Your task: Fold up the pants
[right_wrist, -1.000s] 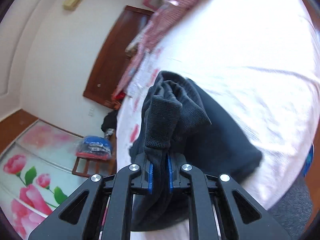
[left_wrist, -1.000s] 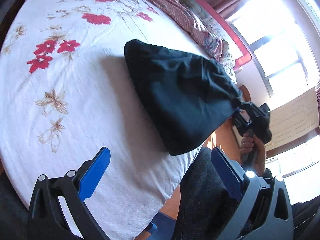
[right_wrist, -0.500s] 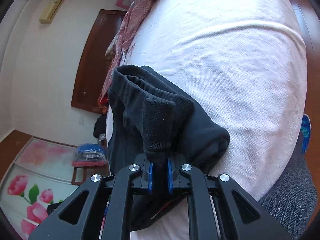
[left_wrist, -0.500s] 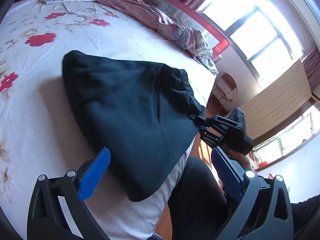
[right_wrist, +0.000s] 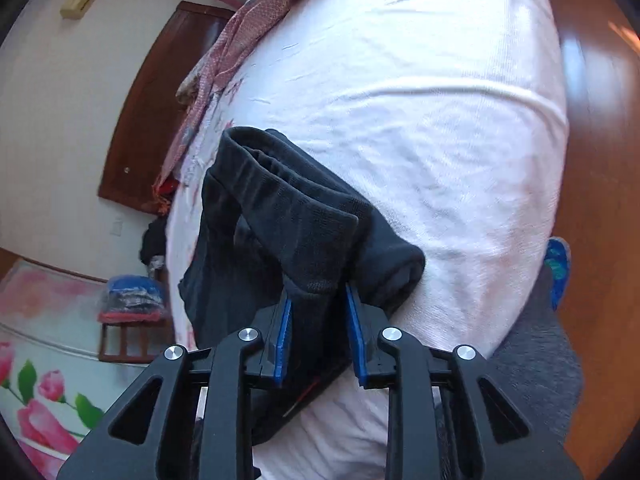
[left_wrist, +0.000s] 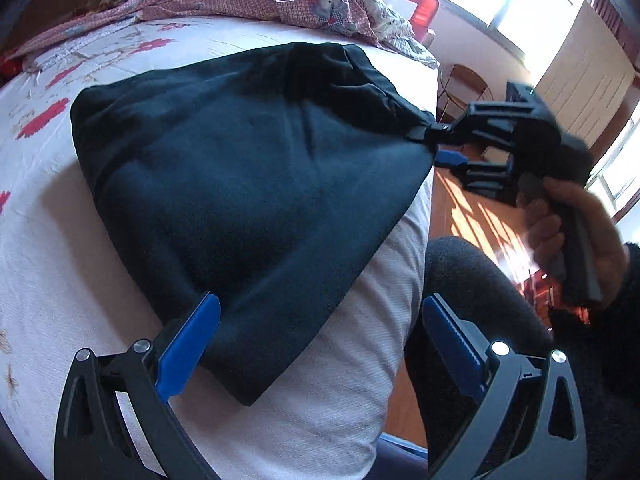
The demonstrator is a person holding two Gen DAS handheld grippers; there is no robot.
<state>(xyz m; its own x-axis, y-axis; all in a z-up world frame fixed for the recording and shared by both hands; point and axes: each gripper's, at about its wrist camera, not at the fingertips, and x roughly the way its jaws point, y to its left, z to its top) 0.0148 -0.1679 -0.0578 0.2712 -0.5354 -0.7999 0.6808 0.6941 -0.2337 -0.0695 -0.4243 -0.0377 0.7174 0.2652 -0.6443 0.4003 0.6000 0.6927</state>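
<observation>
Lying folded into a dark wedge on the white bedsheet [left_wrist: 60,240], the black pants [left_wrist: 248,184] are seen close to the mattress edge, their bulk spread back from that edge toward the checked pink blanket [left_wrist: 240,0] bunched at the far side of the bed. The right gripper [right_wrist: 318,320] is shown at the corner of the pants nearest the edge: its blue pads [right_wrist: 285,332] have just been easing apart, a narrow gap is now visible on either side of the ribbed cuff, and the cloth sits between the jaws without being squeezed. From the left wrist view that same gripper [left_wrist: 434,146] is seen level with the pointed corner of the pants, held by a hand [left_wrist: 576,236] out beyond the mattress edge, over the wooden floor [left_wrist: 472,216]. The left gripper [left_wrist: 320,344] is held spread wide over the near tip of the pants, one blue finger [left_wrist: 188,352] laid above the fabric's lower border, the other out past the mattress edge over a grey trouser leg [left_wrist: 472,276]; nothing is pinched. Red flowers [left_wrist: 40,124] are printed on the sheet beyond the pants.
</observation>
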